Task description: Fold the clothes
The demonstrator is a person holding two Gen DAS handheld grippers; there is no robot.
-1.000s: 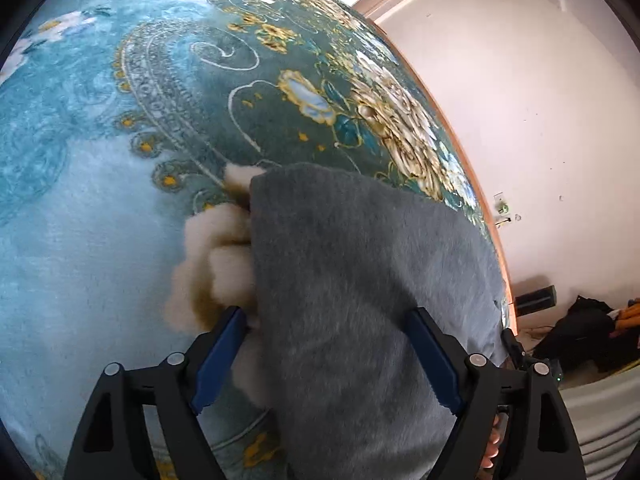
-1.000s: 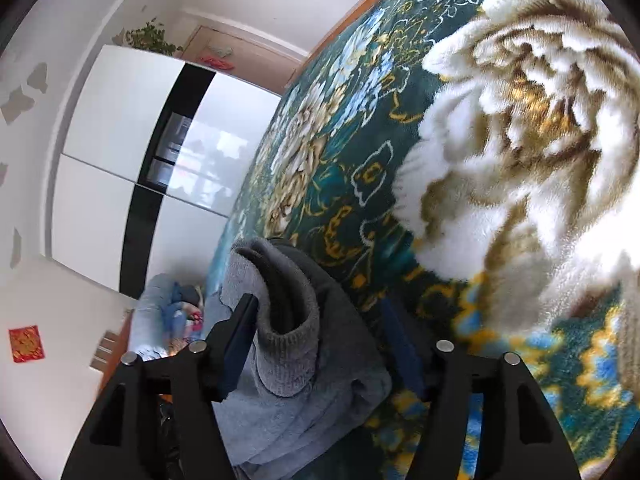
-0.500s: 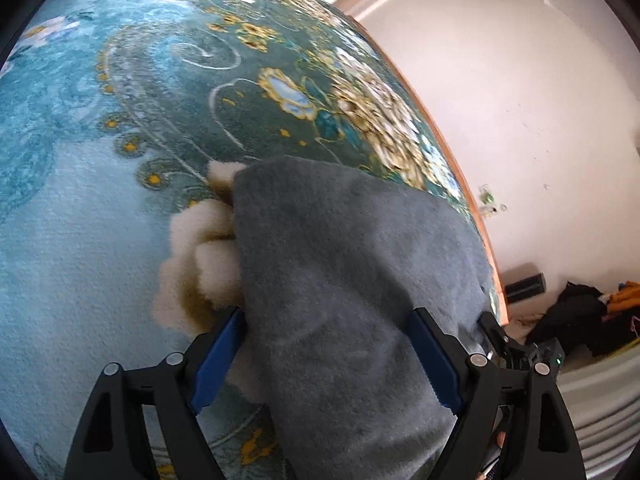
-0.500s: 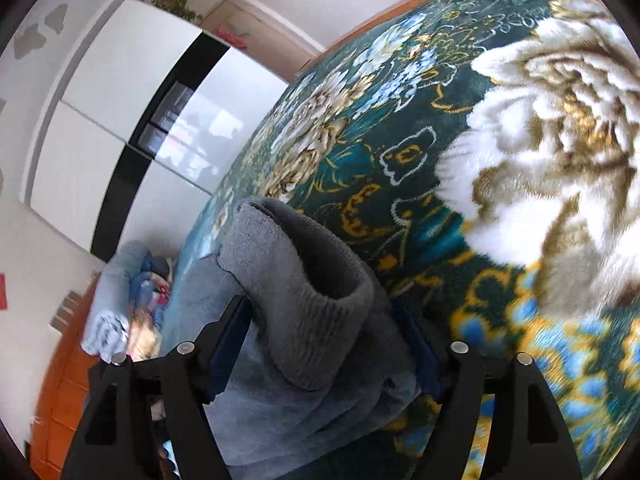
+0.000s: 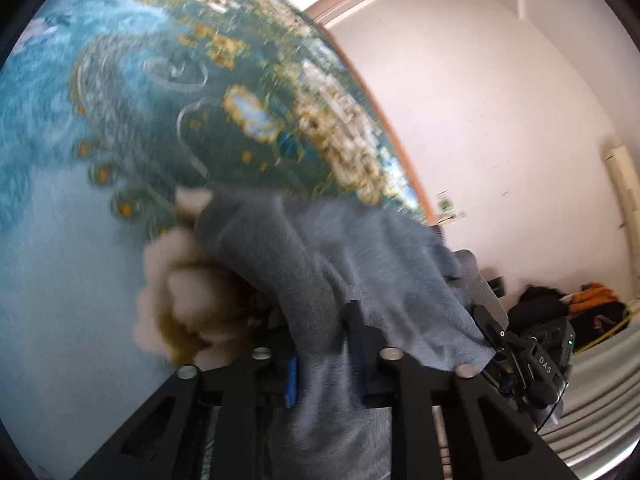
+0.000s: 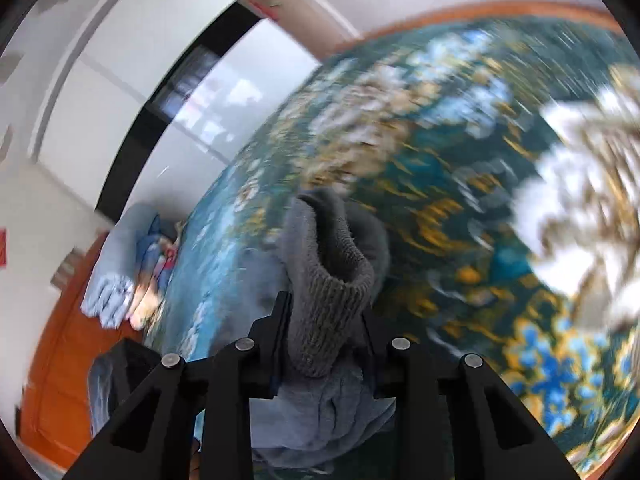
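A grey fleece garment (image 5: 320, 264) lies on a teal floral blanket (image 5: 120, 128). My left gripper (image 5: 322, 344) is shut on the garment's near edge, and the cloth drapes over its right finger. In the right wrist view my right gripper (image 6: 326, 332) is shut on the garment's ribbed grey cuff (image 6: 332, 280), which stands up between the fingers. The rest of the garment (image 6: 320, 412) hangs bunched below. The other gripper (image 5: 532, 364) shows at the lower right of the left wrist view. Both views are blurred by motion.
The blanket (image 6: 480, 184) covers a bed with an orange wooden frame (image 6: 60, 360). A white wardrobe with a black strip (image 6: 132, 120) stands behind. A folded blue bundle (image 6: 120, 272) lies at the bed's far end. Dark clothes (image 5: 552, 304) lie on the floor by the white wall.
Both grippers have closed from wide open onto the garment. The garment's near edge and cuff are lifted and bunched. Both cameras have swung upward.
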